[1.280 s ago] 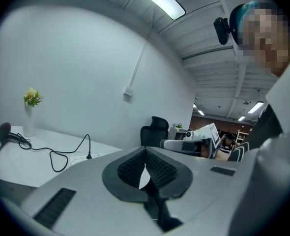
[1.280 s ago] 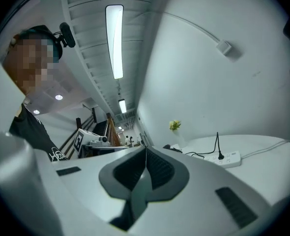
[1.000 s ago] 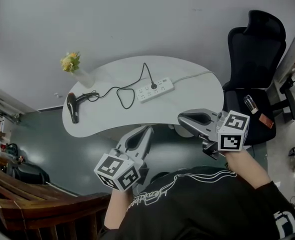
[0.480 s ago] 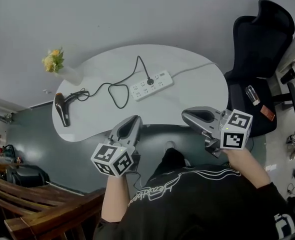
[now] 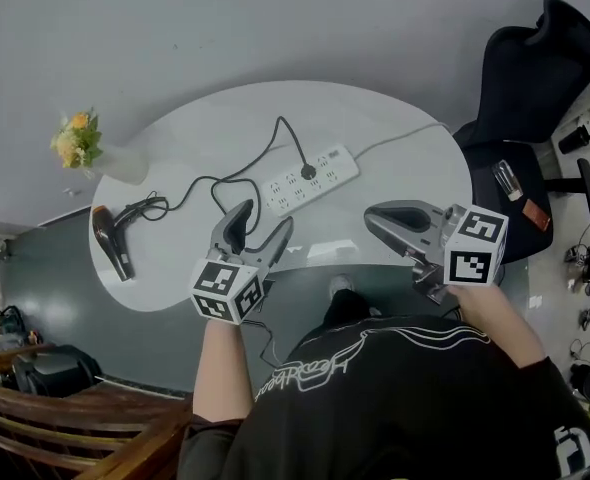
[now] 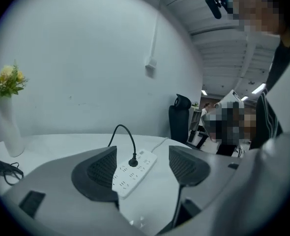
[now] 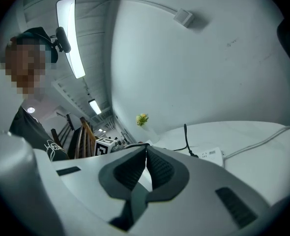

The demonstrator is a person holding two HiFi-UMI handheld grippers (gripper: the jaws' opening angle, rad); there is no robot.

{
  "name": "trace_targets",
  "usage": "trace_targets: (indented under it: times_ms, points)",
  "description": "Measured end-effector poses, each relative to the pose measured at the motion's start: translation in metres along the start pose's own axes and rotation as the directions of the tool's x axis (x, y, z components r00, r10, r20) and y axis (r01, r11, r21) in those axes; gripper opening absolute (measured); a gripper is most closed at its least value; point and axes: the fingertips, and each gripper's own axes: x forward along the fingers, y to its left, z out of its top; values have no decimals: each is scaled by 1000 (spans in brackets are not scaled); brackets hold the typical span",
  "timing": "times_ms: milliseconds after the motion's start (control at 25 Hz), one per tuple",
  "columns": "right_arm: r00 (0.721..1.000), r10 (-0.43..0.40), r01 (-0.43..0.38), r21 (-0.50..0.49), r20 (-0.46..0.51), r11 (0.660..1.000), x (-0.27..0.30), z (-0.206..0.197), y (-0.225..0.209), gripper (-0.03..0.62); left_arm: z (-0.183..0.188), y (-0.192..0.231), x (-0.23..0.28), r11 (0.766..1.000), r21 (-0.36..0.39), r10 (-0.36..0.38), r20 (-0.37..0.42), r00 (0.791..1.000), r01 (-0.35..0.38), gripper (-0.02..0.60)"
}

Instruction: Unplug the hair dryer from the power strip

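1. White strip [image 5: 310,180] lies mid-worktop [image 5: 405,158], its long axis slanting lower left to upper right in the head view; a black plug [image 5: 308,172] sits in it.
2. Dryer [image 5: 110,241] lies at the worktop's left edge, barrel running near-to-far.
3. Left claw [image 5: 267,214] has just been opening; it is empty and faces the strip.
4. Right claw [image 5: 370,214] is closed and empty.

Table [image 5: 395,138]: white top, smooth, soft sheen.
Power strip [image 5: 310,179]: white plastic, smooth.
Cord [image 6: 133,146]: black, matt, rubbery look.
Hair dryer [image 5: 110,240], left of frame: black plastic, dull shine.
Left gripper [image 5: 265,218], right gripper [image 5: 373,214]: grey matt plastic shells. Pads [image 6: 103,168] dark, finely ribbed, rubbery.
Chair [image 5: 535,68], upper right: black, cloth-like back.
Railing [image 5: 65,413], lower left: brown varnished wood.
Vase [image 5: 125,161]: white, smooth.
Person's top [image 5: 375,398]: black cloth.
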Motion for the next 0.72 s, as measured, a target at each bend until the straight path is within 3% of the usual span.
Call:
trace_targets:
  times_ms: [240, 600, 720]
  points:
    - [999, -34, 35, 12, -25, 999, 32, 1, -20, -2, -25, 29, 35, 991, 61, -114, -111, 987, 121, 348]
    - [997, -71, 72, 60, -18, 996, 52, -2, -46, -2, -86, 57, 76, 954, 170, -181, -334, 925, 248, 374]
    - [996, -87, 88, 82, -15, 993, 55, -2, -57, -2, -95, 60, 88, 944, 181, -196, -368, 909, 277, 387]
